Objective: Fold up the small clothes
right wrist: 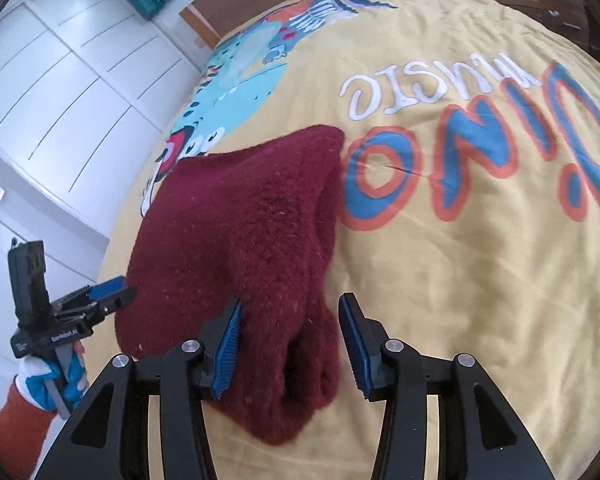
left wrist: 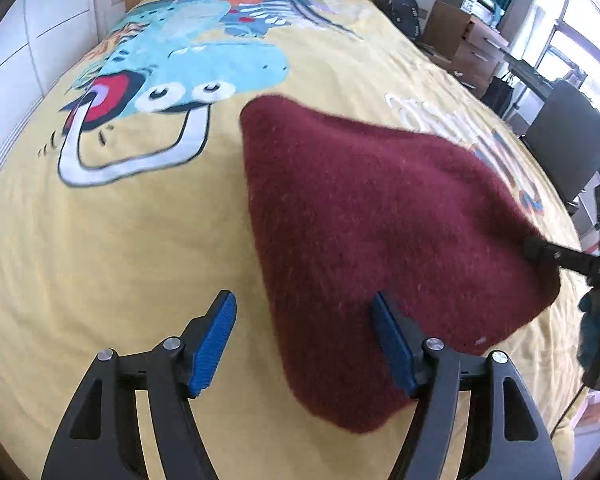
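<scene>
A: Where does the garment lie relative to the two tools?

B: The maroon knit garment, already doubled over, rests on the yellow bedspread; its long axis runs near to far. The right gripper straddles its near end, so that hand is nearer.

A: And the jaws?

B: Right jaws: parted, the left pad brushing the knit, no pinch. Left gripper: jaws wide apart at the garment's left edge, holding nothing.
</scene>
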Tool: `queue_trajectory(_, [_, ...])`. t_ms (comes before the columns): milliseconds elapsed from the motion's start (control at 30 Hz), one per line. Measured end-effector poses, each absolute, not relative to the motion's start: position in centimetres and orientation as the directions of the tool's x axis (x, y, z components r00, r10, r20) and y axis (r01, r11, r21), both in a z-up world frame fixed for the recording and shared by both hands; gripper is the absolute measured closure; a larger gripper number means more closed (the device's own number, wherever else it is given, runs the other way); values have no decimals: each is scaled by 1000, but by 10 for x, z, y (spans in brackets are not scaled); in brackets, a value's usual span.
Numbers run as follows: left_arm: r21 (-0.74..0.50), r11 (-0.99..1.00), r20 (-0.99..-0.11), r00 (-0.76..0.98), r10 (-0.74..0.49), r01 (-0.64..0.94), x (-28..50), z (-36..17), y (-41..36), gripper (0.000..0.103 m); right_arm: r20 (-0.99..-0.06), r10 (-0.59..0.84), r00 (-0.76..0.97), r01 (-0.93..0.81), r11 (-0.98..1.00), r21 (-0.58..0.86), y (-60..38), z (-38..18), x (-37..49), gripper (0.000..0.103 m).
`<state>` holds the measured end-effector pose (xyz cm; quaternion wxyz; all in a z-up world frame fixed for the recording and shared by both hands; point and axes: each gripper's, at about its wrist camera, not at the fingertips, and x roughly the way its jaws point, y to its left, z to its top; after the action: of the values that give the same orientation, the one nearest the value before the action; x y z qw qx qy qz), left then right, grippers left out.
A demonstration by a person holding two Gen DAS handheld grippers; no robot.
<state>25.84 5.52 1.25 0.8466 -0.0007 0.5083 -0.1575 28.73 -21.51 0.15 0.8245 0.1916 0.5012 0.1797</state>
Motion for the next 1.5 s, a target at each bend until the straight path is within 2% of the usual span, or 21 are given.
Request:
queue_trajectory(167, [-164,961,-873,421,-246,221,258,-2,58,29,-782,473,407,-31,862,506,-223,-26,285,45])
queue_trajectory(433, [-177,966,-867,434,-244,190,252,26,60,30,-795,430,427,39,870,492,-231,-11,249,45])
queue_trajectory(767, [-183,970,-847,475,-238,161,193,65,74,30,-795,391,464,47,885,463,-220,29,193,44])
queue_trajectory(1067, [-188,977,-817,535,-214,104,122,94,89,27,-812,262,521,8,950,312,-196,68,111,43])
queue_trajectory(1167, [-156,984,-818,547,-179,87,99,97,89,27,-804,223,551,3,963,269,-189,78,83,42])
queue_trajectory(1433, [-103,993,-797,593,-116,56,47,101,95,21,-756,115,644,1,988,152,-165,109,23,29])
queue_trajectory(1500, [-86,995,-784,613,-102,55,34,104,96,15,-741,92,665,-1,993,122,-160,116,12,25])
